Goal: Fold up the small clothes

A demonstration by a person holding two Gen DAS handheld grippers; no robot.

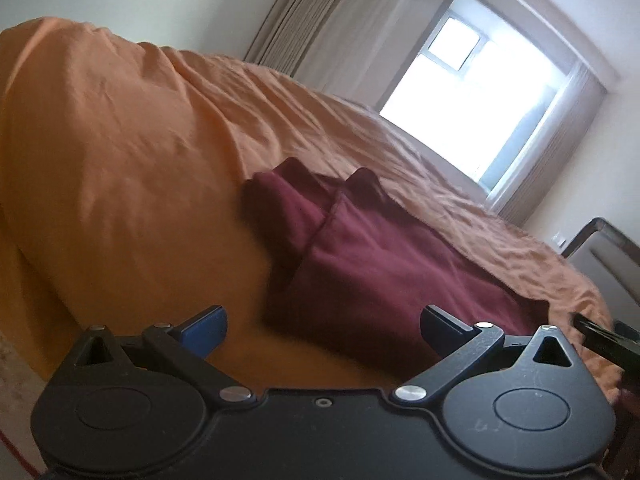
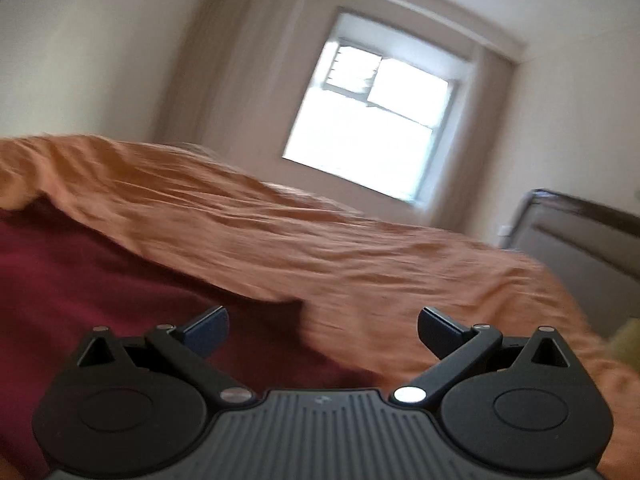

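Above the near edge of the bed, left gripper has jaws spread wide, holding nothing; right gripper same, wide apart and empty. Maroon garment lies partly folded on the orange bedspread, just ahead of both. Right view blurred. Window and curtains behind; headboard at right.

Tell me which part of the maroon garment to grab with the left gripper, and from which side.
Take the maroon garment by its near edge, at the corner just ahead of the left gripper, coming in low from the front. It lies flat on the orange bedcover, so that edge is the closest free fabric; the bunched folds sit farther off. The fingers are already spread and empty.
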